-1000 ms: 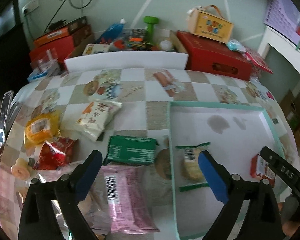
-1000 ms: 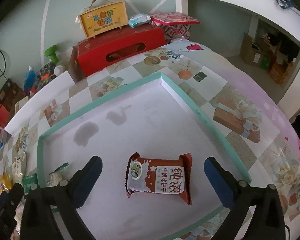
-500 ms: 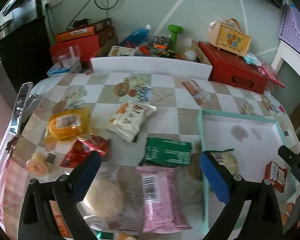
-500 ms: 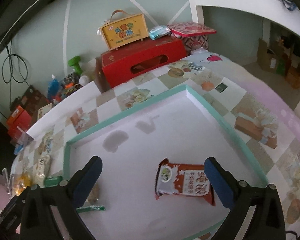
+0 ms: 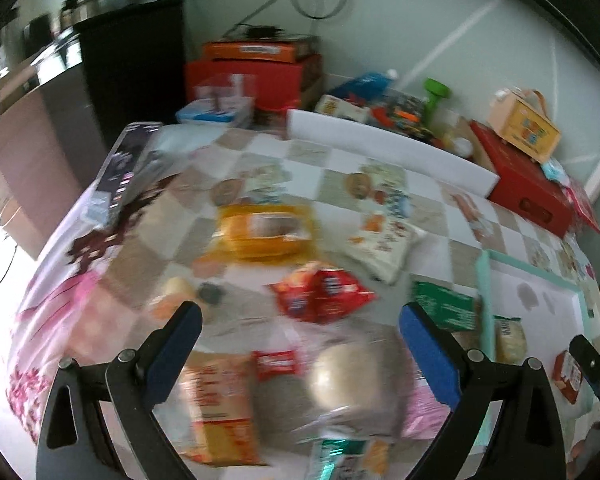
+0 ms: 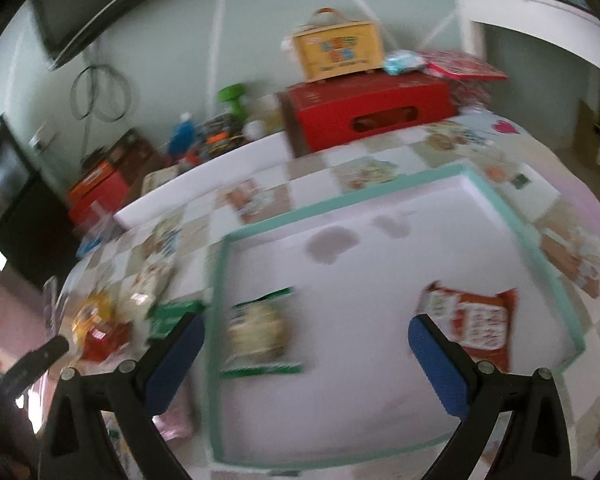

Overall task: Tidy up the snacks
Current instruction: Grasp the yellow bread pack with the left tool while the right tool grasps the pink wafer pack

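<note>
— Where are your two grippers?

— My left gripper hangs over the snack pile with its blue-padded fingers spread wide and nothing between them. My right gripper is over the shallow white tray with the mint-green rim, jaws also wide apart and empty.

— What is already in the tray?

— Two packets. A clear green-edged packet of pale biscuits lies near the tray's left rim, and a red-brown and white wrapped biscuit bar lies near its right rim. They are well apart.

— And outside it?

— The rest sit on the checked tablecloth to the left of the tray. A dark green flat packet lies just beside the tray's left rim. Beyond it are a cream-coloured printed pouch, a red crinkled packet and a yellow-orange wrapped snack. Between my left fingers I see a round pale bun in clear wrap and an orange boxy packet; a pink packet peeks out by the right finger. The view is blurred, so I cannot read any labels.
</note>
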`<move>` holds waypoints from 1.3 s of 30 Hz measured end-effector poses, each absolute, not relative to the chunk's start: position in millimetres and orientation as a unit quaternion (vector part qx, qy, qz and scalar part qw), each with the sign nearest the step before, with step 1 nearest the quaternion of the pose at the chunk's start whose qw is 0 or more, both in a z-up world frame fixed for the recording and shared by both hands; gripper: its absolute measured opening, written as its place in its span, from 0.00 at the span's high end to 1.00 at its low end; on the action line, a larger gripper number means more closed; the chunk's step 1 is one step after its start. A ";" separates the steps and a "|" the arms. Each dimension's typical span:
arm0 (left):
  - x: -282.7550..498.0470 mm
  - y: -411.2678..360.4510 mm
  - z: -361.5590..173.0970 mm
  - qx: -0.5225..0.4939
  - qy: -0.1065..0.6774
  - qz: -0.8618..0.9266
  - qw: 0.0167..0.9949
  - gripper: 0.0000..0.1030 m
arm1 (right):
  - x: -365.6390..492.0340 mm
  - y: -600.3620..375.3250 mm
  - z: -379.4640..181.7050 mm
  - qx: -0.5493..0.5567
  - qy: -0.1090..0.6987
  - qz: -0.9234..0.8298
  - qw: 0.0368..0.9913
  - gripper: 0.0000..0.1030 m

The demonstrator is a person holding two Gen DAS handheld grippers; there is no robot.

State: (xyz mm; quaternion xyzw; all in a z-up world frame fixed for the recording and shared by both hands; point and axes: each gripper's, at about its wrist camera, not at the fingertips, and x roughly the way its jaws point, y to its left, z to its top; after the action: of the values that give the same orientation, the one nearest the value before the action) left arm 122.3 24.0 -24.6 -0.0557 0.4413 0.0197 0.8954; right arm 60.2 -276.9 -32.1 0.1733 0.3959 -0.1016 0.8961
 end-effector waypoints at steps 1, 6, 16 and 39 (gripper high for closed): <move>119.3 32.4 -24.7 -0.058 0.441 0.029 0.895 0.04 | 61.2 -270.7 -31.5 0.168 0.396 -0.094 0.898 0.00; 106.7 64.9 -26.6 -0.084 0.439 0.059 0.892 0.04 | 63.7 -225.7 -31.1 0.131 0.403 -0.041 0.905 0.00; 91.7 89.9 -48.0 -0.110 0.477 0.095 0.867 0.04 | 66.1 -146.8 -53.1 0.064 0.443 0.045 0.893 0.11; 107.2 63.0 -118.2 -0.093 0.582 0.071 0.805 0.04 | 91.4 -114.5 -112.8 -0.047 0.511 0.026 0.858 0.42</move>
State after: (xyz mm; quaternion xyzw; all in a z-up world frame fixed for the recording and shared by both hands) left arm 107.2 63.0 -118.2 -0.0926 0.5821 0.0706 0.8047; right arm 91.4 -114.5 -112.8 -0.0469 0.5113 0.0263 0.8577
